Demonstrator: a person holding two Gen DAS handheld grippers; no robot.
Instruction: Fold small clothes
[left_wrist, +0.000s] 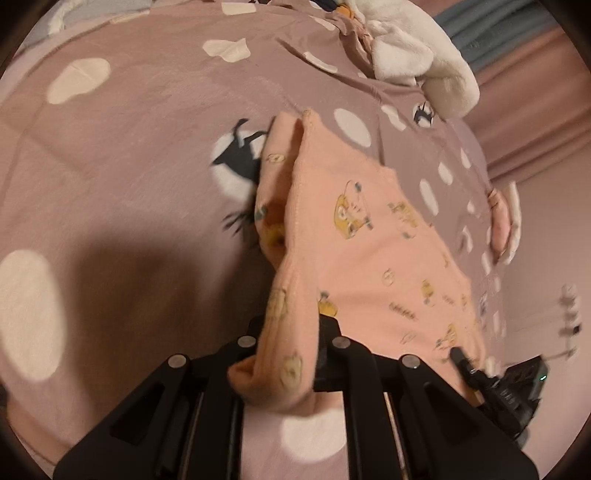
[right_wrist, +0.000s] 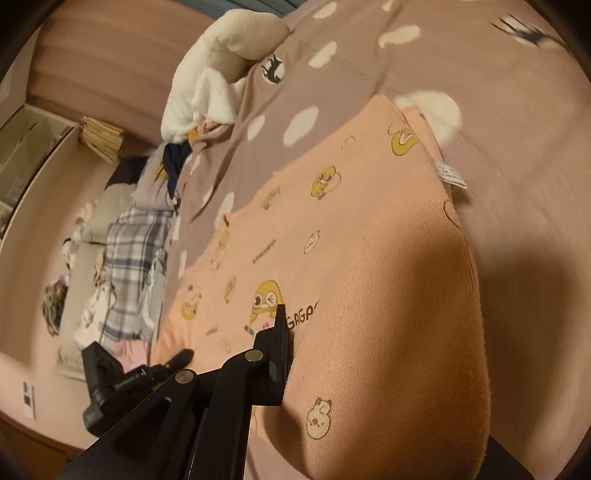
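A small peach garment (left_wrist: 369, 240) printed with yellow cartoon animals is lifted off the mauve bed cover (left_wrist: 129, 147). My left gripper (left_wrist: 291, 328) is shut on one bunched edge, and the cloth hangs out between its fingers. At the lower right of the left wrist view, my right gripper (left_wrist: 461, 360) grips the garment's other edge. In the right wrist view the garment (right_wrist: 351, 206) drapes over my right gripper (right_wrist: 295, 332), which is shut on it. Only one finger (right_wrist: 279, 343) shows; the other is hidden under the fabric. A white label (right_wrist: 450, 175) sticks out at the garment's far edge.
The bed cover (right_wrist: 517, 110) has white dots and black cat prints. A white plush blanket (left_wrist: 417, 55) lies bunched at the far end. Plaid cloth (right_wrist: 133, 258) and other clothes lie beside the bed, with a stack of books (right_wrist: 99, 136) near a shelf.
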